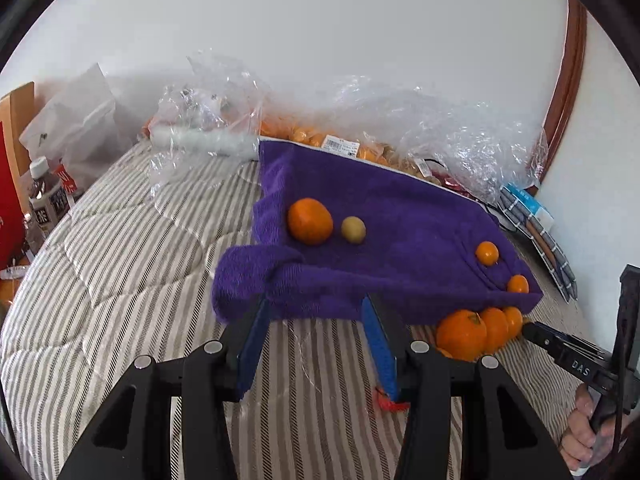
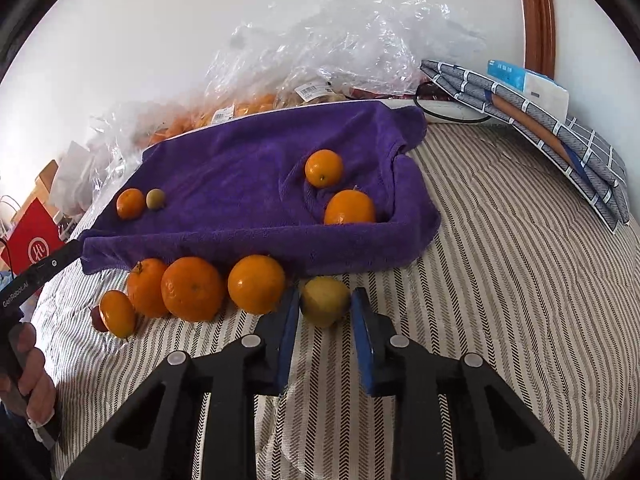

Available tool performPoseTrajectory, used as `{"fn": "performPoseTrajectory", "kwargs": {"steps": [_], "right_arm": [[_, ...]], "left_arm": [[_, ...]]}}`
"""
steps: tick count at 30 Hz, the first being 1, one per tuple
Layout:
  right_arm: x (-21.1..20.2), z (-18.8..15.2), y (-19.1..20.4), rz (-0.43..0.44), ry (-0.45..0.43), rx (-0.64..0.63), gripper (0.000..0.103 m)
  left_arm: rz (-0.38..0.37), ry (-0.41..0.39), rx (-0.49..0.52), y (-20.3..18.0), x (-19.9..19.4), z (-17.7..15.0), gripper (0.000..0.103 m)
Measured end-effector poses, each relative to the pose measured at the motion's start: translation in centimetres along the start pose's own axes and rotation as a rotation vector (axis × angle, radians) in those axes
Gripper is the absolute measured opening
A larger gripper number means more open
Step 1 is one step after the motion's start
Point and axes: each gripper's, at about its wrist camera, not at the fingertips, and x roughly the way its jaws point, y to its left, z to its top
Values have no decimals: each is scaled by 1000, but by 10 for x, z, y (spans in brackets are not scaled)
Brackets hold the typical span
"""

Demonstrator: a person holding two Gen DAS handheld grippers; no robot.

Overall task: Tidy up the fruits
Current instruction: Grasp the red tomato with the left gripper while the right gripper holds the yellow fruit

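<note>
One yellow-green fruit (image 2: 325, 305) between spread right gripper (image 2: 325, 312) fingers | left gripper (image 1: 316, 312) spread, empty

A striped quilt (image 2: 500, 280) covers the bed. Crumpled clear plastic bags (image 1: 440, 120) pile along the white wall (image 1: 320, 20) at twelve o'clock. A grey checked folded cloth (image 2: 560, 132) lies at two o'clock, a tea bottle (image 1: 44, 200) and red bag (image 2: 34, 240) at nine.
</note>
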Motion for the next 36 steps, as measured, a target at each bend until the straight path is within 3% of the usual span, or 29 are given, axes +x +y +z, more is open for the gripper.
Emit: {"fn": "performPoseTrajectory", "kwargs": {"steps": [6, 18, 27, 30, 36], "right_arm": [[-13, -12, -3, -36, 1, 3, 26], [-10, -15, -1, -62, 36, -10, 27], [-21, -18, -9, -57, -19, 34, 26], [-20, -17, -7, -66, -17, 30, 26], [-20, -17, -6, -72, -17, 25, 26]], "left_arm": [[-111, 74, 70, -12, 0, -12, 46], [-127, 185, 181, -34, 10, -24, 48], [-117, 217, 285, -53, 16, -30, 48], [-125, 217, 289, -54, 17, -29, 45], [-148, 223, 280, -54, 19, -28, 23]]}}
